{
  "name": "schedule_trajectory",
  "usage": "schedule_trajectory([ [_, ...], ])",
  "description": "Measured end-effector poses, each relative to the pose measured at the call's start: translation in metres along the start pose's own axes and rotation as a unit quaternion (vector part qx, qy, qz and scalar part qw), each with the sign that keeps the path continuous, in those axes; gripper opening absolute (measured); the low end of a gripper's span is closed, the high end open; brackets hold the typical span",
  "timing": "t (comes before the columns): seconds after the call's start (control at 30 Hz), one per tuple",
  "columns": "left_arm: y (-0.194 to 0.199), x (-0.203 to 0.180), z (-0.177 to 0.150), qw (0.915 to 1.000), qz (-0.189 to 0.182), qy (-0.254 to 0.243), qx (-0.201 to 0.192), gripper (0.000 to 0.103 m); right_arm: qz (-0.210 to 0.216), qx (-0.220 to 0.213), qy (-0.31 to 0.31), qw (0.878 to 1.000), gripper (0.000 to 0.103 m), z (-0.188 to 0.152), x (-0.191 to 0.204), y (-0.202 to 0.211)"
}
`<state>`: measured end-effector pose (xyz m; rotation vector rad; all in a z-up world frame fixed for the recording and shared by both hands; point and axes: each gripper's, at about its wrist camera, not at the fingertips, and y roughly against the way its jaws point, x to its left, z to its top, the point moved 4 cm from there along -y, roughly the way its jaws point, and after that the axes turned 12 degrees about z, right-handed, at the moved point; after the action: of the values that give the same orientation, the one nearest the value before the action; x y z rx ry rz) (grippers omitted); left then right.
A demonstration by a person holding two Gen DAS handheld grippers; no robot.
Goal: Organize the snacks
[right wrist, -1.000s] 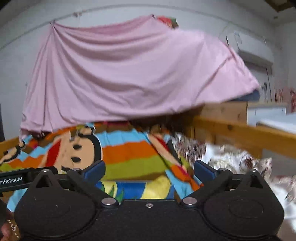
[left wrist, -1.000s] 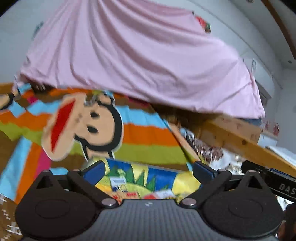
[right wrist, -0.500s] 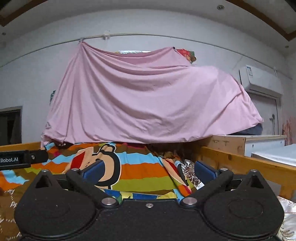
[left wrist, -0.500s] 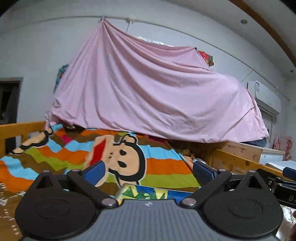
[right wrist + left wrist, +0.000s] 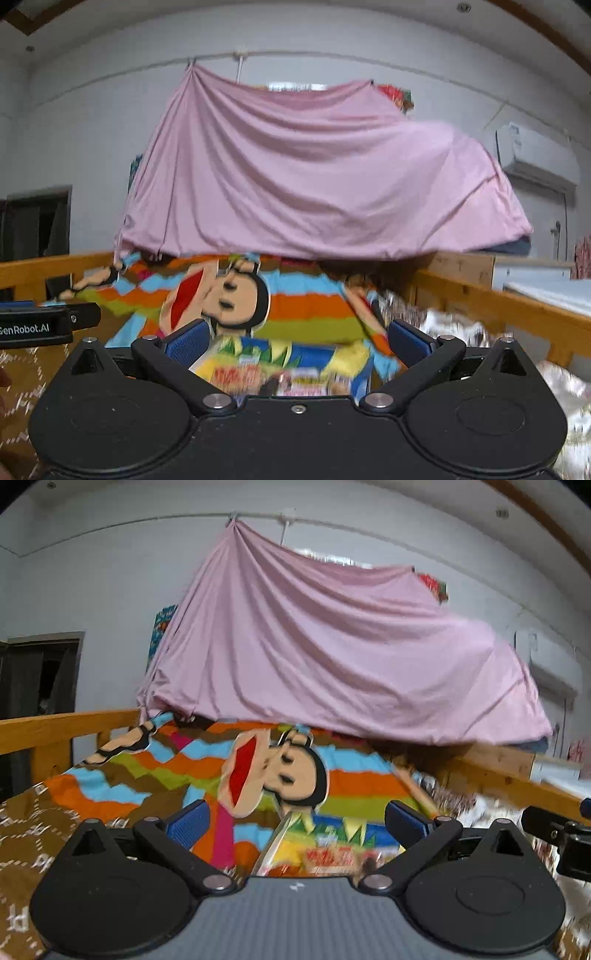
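Observation:
A colourful snack bag [image 5: 325, 845] with yellow, blue and green print lies on the striped cartoon blanket [image 5: 354, 786], low in the left wrist view, right of centre between the fingers. My left gripper [image 5: 297, 821] is open, its blue pads clear of the bag. The same bag [image 5: 291, 363] shows low in the right wrist view between the fingers of my right gripper [image 5: 299, 338], which is open too. The bag's lower part is hidden behind each gripper body. Both views are blurred.
A pink sheet [image 5: 332, 657] hangs over the far end of the bed. Wooden rails [image 5: 55, 727] [image 5: 498, 299] run along both sides. Shiny silver wrappers [image 5: 443, 325] lie at the right. My right gripper's tip [image 5: 554, 830] shows at the left view's right edge.
Both cameras have tilted down and shifted, so more of the snack bag shows between the fingers. Both grippers stay open.

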<state>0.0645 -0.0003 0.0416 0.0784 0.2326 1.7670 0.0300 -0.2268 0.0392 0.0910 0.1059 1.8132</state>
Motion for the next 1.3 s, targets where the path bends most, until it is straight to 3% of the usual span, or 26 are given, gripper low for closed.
schedule_trajectory([
  [0.33, 0.016, 0.011, -0.023, 0.9954, 0.032, -0.047, 0.077, 0.103, -0.008, 0.054, -0.019, 0.998, 0.102, -0.013, 0.014, 0.007],
  [0.6, 0.011, 0.017, -0.033, 0.9907, 0.048, -0.057, 0.114, 0.103, -0.005, 0.158, -0.043, 0.987, 0.102, -0.041, 0.017, -0.014],
  [0.83, 0.000, 0.018, -0.042, 0.9844, 0.055, -0.067, 0.153, 0.103, -0.002, 0.223, -0.054, 0.973, 0.102, -0.061, 0.017, -0.029],
  [1.3, -0.019, 0.016, -0.055, 0.9699, 0.062, -0.092, 0.217, 0.103, 0.010, 0.257, -0.075, 0.964, 0.102, -0.069, 0.010, -0.039],
])
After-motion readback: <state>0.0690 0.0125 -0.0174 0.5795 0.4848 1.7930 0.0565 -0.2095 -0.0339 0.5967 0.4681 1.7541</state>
